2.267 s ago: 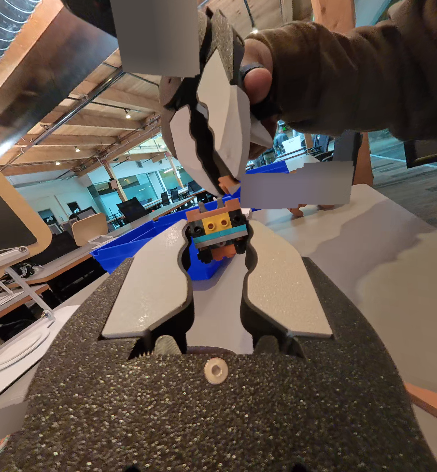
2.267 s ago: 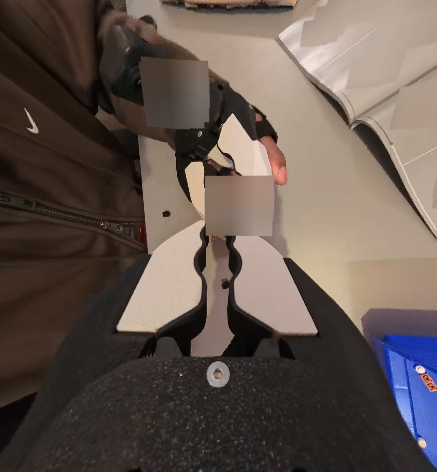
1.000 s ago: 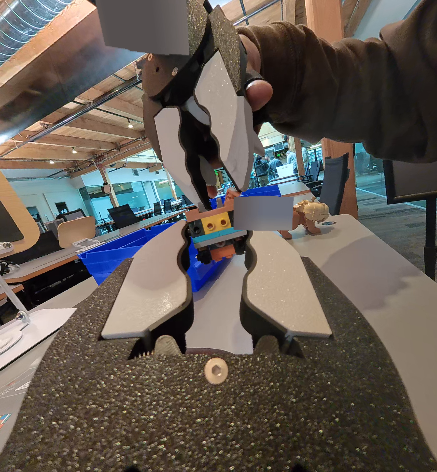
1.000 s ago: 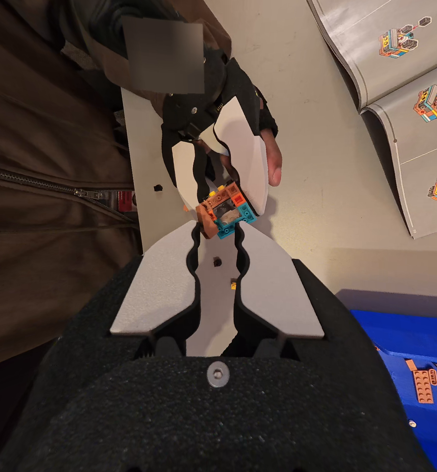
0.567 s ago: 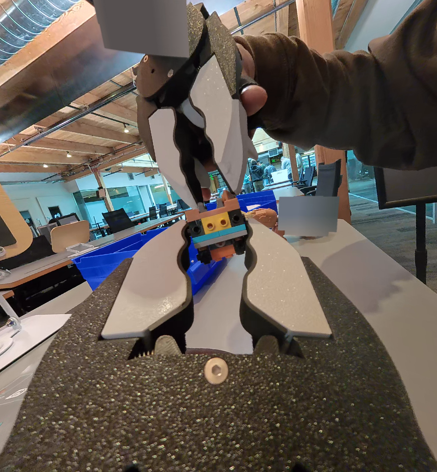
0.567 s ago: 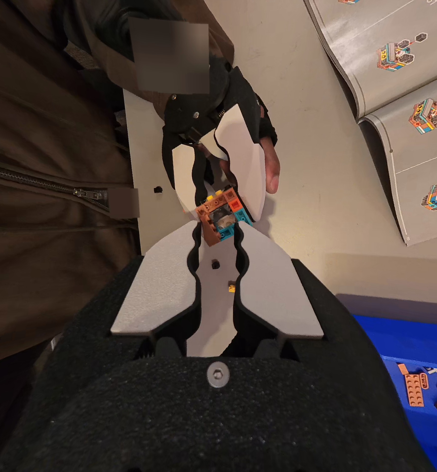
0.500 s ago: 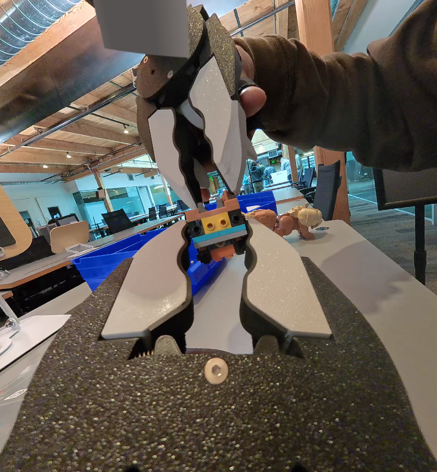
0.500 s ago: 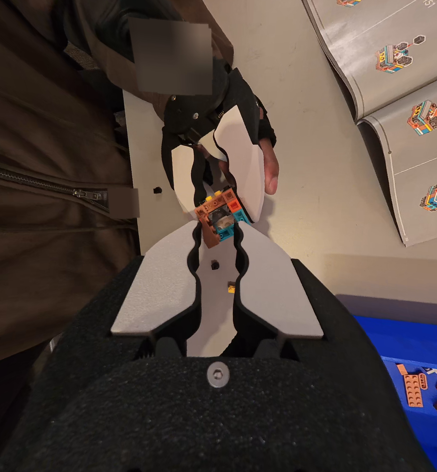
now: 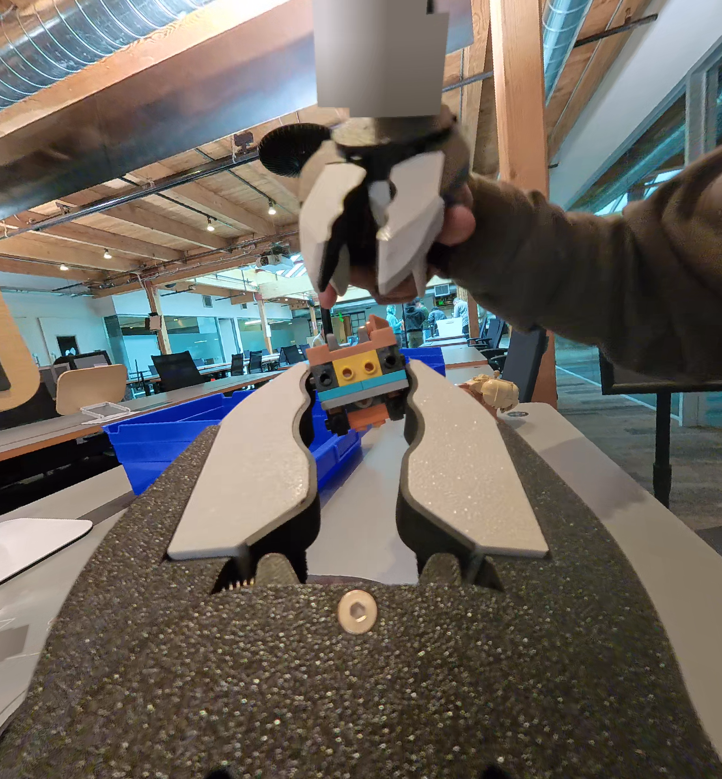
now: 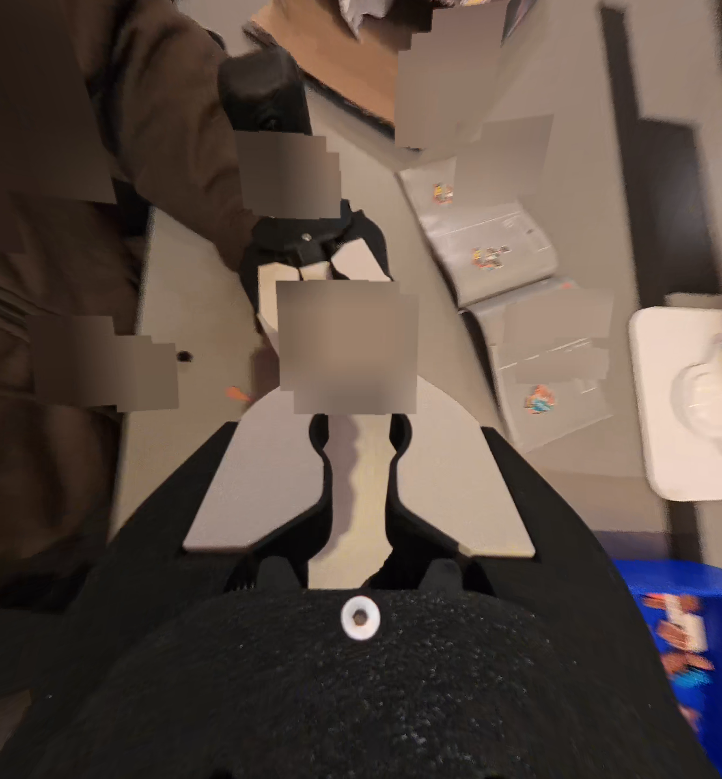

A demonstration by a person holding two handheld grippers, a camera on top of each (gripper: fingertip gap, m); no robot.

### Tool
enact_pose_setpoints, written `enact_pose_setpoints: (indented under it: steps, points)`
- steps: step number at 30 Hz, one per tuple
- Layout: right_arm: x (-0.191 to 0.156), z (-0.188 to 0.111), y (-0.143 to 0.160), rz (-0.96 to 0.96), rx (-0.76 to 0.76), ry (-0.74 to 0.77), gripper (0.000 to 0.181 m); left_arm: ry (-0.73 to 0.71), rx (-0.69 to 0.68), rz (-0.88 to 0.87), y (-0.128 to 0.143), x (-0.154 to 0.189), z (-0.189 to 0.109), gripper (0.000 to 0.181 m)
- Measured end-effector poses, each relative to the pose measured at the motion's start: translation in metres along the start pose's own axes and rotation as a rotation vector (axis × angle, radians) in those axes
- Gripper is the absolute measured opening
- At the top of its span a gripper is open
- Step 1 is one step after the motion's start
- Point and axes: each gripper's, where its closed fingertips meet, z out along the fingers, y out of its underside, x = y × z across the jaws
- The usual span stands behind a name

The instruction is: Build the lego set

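My left gripper (image 9: 357, 381) is shut on a small lego model (image 9: 357, 371) with brown, yellow, teal, orange and black bricks, held above the grey table (image 9: 561, 455). My right gripper (image 9: 367, 293) hangs above the model, clear of it, with its fingers apart and nothing between them. In the blurred right wrist view the right gripper (image 10: 359, 421) shows a gap between its fingers, and a mosaic patch hides the tips and the model. The left gripper's black body (image 10: 308, 248) shows beyond.
A blue bin (image 9: 224, 425) stands behind the model, and it shows with loose bricks in the right wrist view (image 10: 688, 632). A tan lego figure (image 9: 494, 392) sits on the table. An open instruction booklet (image 10: 498, 253) and a white stand base (image 10: 688, 400) lie nearby. My left and right fingertips are right by each other.
My right gripper has lifted off the top of the model and turned, and its view has swung and blurred. My left gripper holds the model as before.
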Motion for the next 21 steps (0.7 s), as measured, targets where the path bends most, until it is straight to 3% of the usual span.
enact_pose_setpoints:
  steps: [5,9,16,21]
  points:
    - [-0.009,-0.004,0.009,-0.289,0.124,0.256,0.023,-0.003,0.011,-0.02,-0.001,-0.003,-0.001,0.04]
    - [-0.014,0.002,0.012,-0.48,0.121,0.404,0.024,-0.001,0.01,-0.023,-0.001,-0.003,-0.001,0.04]
    - [-0.014,0.018,0.011,-0.618,0.021,0.396,0.025,0.009,0.007,-0.009,-0.001,-0.001,-0.001,0.04]
    - [-0.015,0.021,0.01,-0.645,-0.017,0.36,0.012,0.022,0.005,0.0,-0.001,0.001,-0.001,0.04]
